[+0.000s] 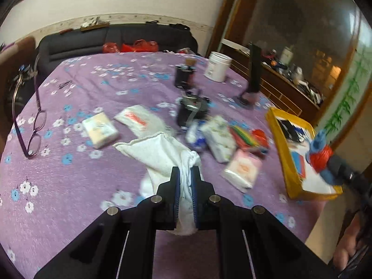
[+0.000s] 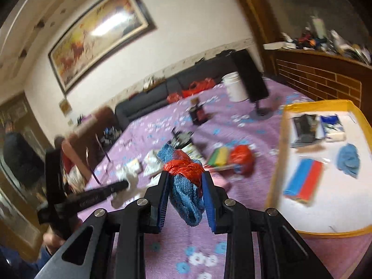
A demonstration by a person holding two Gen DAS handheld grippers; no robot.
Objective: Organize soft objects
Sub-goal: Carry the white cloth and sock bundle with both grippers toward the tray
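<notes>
in the right wrist view, nearest the camera, the right gripper point(image 2: 184, 186) has its jaws pressed in on a soft bundle point(image 2: 186, 186): a blue knitted cloth with a crumpled red plastic bag on top, the cloth hanging down between the fingers clear of the purple bedspread point(image 2: 186, 251). the relation that matters lies just to the right of it: the yellow tray point(image 2: 276, 162) sits near, to the right and a little ahead of the bundle, its long side running away from the camera and its white floor open. it already holds a blue cloth point(image 2: 348, 160), a blue and red pack point(image 2: 304, 181) and some small boxes, with bare floor at the near end. the right gripper is plainly the closer one to the tray, so a short carry to the right looks like the likely next move. in the left wrist view, the left gripper point(image 1: 186, 179) is clamped fully on a white towel point(image 1: 160, 153), which trails from its fingers onto the bedspread; the tray lies well off to its right, beyond the other gripper. farther out on the bed lie tissue packs point(image 1: 100, 130), a white pouch point(image 1: 137, 118), purple glasses point(image 1: 34, 127), and beyond them a white tub point(image 1: 218, 66) and a dark sofa point(image 1: 116, 39).
</notes>
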